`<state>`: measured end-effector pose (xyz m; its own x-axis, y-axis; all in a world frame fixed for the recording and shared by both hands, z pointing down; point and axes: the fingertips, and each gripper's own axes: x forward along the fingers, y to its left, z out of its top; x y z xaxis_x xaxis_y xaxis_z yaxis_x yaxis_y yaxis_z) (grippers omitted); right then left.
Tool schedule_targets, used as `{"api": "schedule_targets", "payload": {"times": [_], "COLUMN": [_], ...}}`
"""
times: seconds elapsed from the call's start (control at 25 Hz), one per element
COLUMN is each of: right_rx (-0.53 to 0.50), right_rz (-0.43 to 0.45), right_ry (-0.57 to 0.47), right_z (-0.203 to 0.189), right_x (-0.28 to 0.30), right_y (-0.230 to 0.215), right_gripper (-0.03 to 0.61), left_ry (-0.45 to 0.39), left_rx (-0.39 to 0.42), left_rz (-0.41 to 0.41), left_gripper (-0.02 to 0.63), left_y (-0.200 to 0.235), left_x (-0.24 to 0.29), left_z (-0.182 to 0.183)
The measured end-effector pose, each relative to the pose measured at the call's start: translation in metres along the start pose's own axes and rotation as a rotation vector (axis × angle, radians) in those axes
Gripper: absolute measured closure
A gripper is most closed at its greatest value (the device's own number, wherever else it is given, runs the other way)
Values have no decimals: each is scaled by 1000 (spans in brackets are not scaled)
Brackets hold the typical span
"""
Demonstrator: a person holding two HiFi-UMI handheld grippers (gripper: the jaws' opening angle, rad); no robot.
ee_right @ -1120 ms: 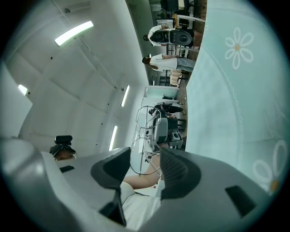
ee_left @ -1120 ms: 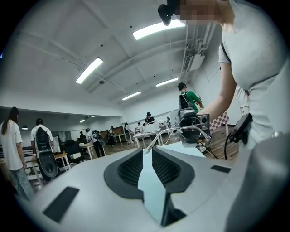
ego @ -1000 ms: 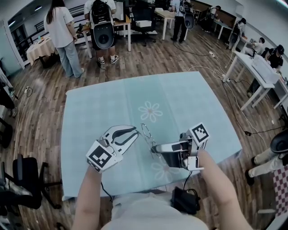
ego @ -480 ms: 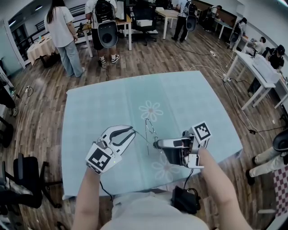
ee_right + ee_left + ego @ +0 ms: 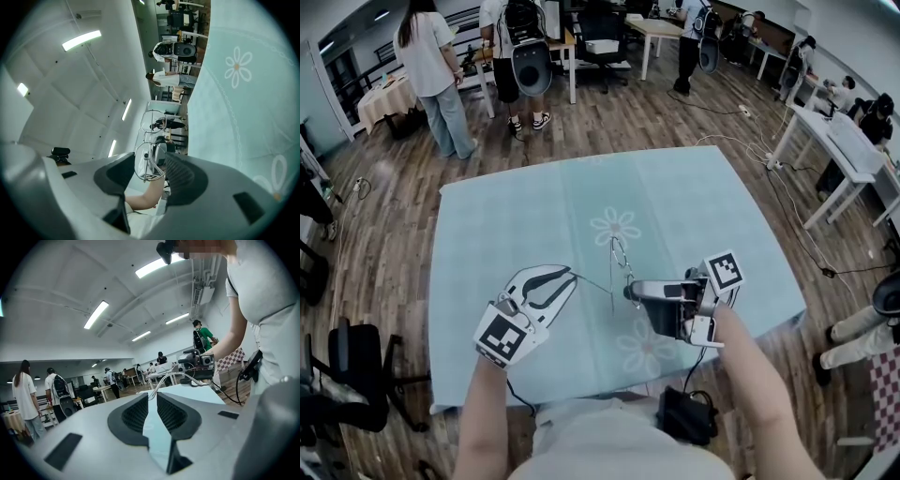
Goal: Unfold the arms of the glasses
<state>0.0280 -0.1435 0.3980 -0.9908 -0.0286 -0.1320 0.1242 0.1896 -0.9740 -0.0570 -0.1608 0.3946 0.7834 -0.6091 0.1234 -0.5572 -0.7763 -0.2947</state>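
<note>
A thin wire-framed pair of glasses (image 5: 620, 255) hangs above the pale blue tablecloth (image 5: 506, 216), lenses upright. My right gripper (image 5: 628, 292) is shut on the lower lens rim; in the right gripper view the glasses (image 5: 151, 123) stand between its jaws (image 5: 150, 158). One slim arm of the glasses (image 5: 595, 280) runs out leftward from the frame. My left gripper (image 5: 573, 274) is shut on that arm's end; in the left gripper view the wire arm (image 5: 168, 377) leaves the nearly closed tips (image 5: 151, 394) and leads to the right gripper (image 5: 199, 365).
A flower print (image 5: 614, 230) marks the cloth just beyond the glasses. A black device (image 5: 685, 418) sits at the table's near edge by my lap. People stand past the far edge (image 5: 431, 75); white desks (image 5: 844, 150) are to the right, a black chair (image 5: 352, 375) to the left.
The left gripper has drawn back to the left while the right gripper and glasses shifted slightly right and away. The gap between them has widened and the arm now stands out from the frame.
</note>
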Motion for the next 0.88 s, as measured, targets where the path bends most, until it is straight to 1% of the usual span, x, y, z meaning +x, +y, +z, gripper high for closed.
{"api": "schedule_targets", "payload": {"times": [0.36, 0.88], "right_rx": [-5, -20], "right_rz": [-15, -37], "right_ry": [-50, -102], "right_z": [11, 19], "right_x": [-5, -12], "right_y": [-3, -10], "right_gripper": [368, 368], "left_ry": [-2, 8], "left_rx": [-17, -50], "left_rz": [-5, -64], "left_gripper": [549, 549], "left_y": [-7, -29], "left_x": [-13, -29], "left_z": [0, -4]}}
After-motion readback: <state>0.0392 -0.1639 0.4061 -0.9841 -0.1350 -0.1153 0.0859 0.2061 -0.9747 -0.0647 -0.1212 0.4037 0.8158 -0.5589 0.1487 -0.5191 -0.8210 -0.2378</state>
